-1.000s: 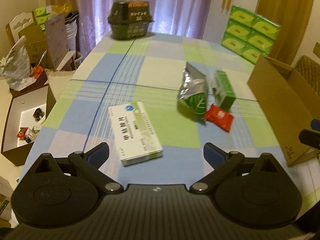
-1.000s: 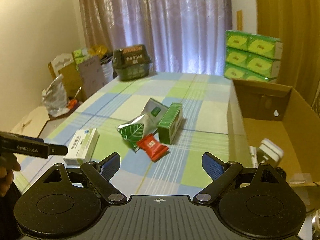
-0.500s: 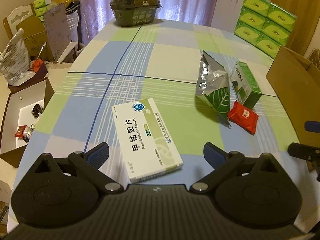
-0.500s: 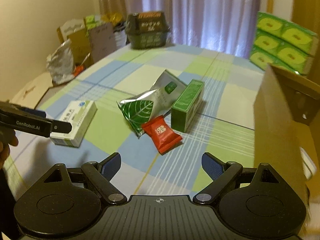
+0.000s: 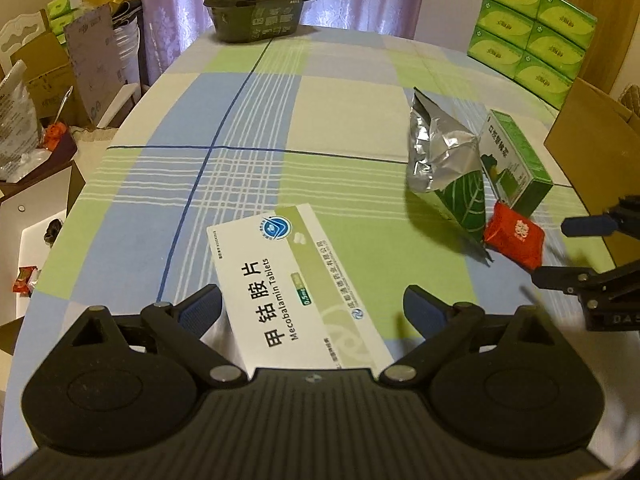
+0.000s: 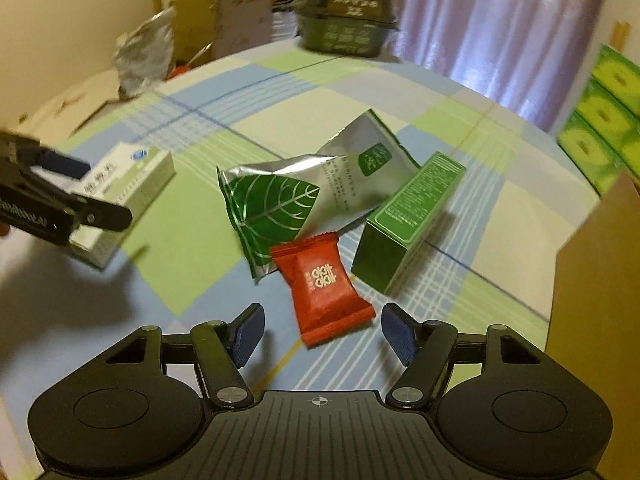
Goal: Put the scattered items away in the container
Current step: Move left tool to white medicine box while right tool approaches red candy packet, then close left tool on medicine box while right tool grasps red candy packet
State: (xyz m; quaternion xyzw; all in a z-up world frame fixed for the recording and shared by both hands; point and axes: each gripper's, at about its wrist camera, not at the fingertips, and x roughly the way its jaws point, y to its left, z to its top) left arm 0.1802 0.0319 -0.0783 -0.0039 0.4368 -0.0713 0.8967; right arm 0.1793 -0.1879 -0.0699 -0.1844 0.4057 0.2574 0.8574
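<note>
The left hand-held gripper [image 5: 312,312] is held low over the checked worktop [image 5: 248,120] with its fingers spread wide, pointing forward along the cloth. The white tablet box [image 5: 296,292] lies flat between those fingers, its near end reaching back toward the gripper body; neither pad visibly presses it.

The right hand-held gripper [image 6: 322,334] is likewise low and wide open, tilted down toward the red sachet [image 6: 322,280]. The sachet's near end lies between the blue pads [image 6: 250,332], closer to the right one, with a gap on each side.

Taking the red sachet as landmark: the silver leaf-printed pouch [image 6: 280,204] lies just behind it, touching or overlapping its far edge; the green carton [image 6: 408,220] rests just to its right and behind; the tablet box sits well to its left. The cardboard box [image 6: 596,280] stands on the sachet's right, at the worktop's edge.
</note>
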